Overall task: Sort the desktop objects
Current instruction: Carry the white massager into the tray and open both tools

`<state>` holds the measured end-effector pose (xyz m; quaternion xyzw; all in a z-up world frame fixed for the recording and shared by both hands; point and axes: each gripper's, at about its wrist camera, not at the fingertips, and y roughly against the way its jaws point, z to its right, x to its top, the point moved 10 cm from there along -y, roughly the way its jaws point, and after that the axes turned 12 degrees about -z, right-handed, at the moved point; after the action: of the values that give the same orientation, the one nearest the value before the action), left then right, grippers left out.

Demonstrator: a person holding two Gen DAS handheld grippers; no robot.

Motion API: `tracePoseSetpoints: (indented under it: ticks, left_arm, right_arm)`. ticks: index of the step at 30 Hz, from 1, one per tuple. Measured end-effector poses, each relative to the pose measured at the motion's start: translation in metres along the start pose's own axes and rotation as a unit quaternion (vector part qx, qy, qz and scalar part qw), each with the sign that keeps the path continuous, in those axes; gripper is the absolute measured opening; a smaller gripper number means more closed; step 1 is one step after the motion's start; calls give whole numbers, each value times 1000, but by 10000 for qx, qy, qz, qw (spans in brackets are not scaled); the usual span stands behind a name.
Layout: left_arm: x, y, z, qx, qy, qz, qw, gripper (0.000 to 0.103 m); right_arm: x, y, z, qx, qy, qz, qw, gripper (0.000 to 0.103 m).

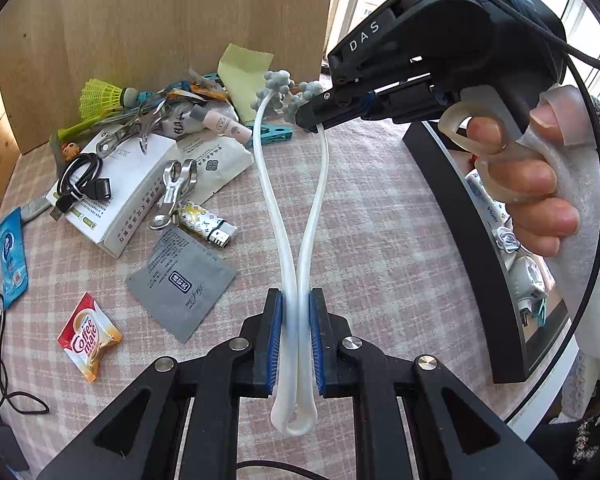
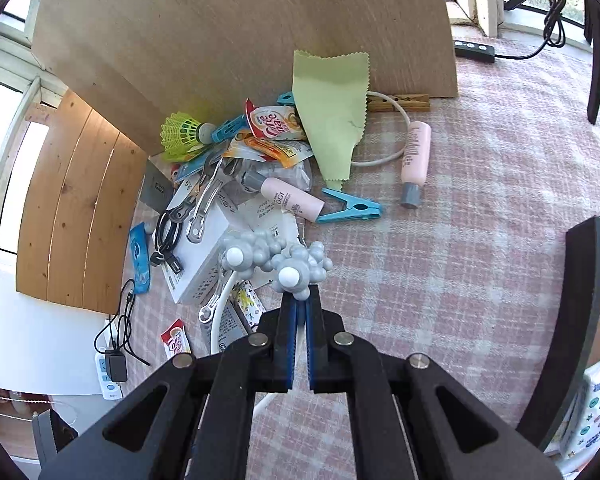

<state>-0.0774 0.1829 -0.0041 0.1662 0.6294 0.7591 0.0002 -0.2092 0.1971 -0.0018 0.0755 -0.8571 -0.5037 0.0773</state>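
Observation:
A white flexible U-shaped rod point(image 1: 274, 184) with two grey knobbly heads point(image 1: 278, 82) hangs above the checked tablecloth. My left gripper point(image 1: 296, 312) is shut on both strands just above the rod's looped end. My right gripper point(image 1: 314, 120), held by a person's hand point(image 1: 528, 196), is shut on one strand right below a grey head. In the right wrist view that head point(image 2: 300, 268) sits at the tips of my right gripper point(image 2: 300, 304), and the second head point(image 2: 244, 254) stands free to its left.
A clutter pile lies at the back left: a shuttlecock point(image 1: 100, 96), metal clips point(image 1: 176, 184), a white box point(image 1: 128, 184), a lighter point(image 1: 208, 224), a grey sachet point(image 1: 182, 280) and a coffee sachet point(image 1: 88, 336). A black-rimmed tray point(image 1: 468, 220) stands on the right. Behind the pile stands a wooden board point(image 2: 240, 28).

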Motion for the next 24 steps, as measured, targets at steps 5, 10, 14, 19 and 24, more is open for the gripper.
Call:
tracePoseSetpoints:
  ticks: [5,10,14,19,24]
  left_arm:
    - [8,4,47,-92,-405,55,9991,12]
    - [19,-1,111,-308,-887,44,9956,12]
    - [28,-2,176,-464,-1371,71,9894,13]
    - [35,-7,254,-588,-1984,93,9783,13]
    - [40,-11,315,-692,-2450,87,9670,13]
  right_arm:
    - [-15,46,35,-79,-202,322,9992,4]
    - [-37,95,92,-297,-535,582,9964,4]
    - [-58,139,148,-625,-841,759,9916,4]
    - [-85,188,212,-969,-1288,984,9820,4]
    - [-111,232,269,-1246,-1744,1187,9695,4]
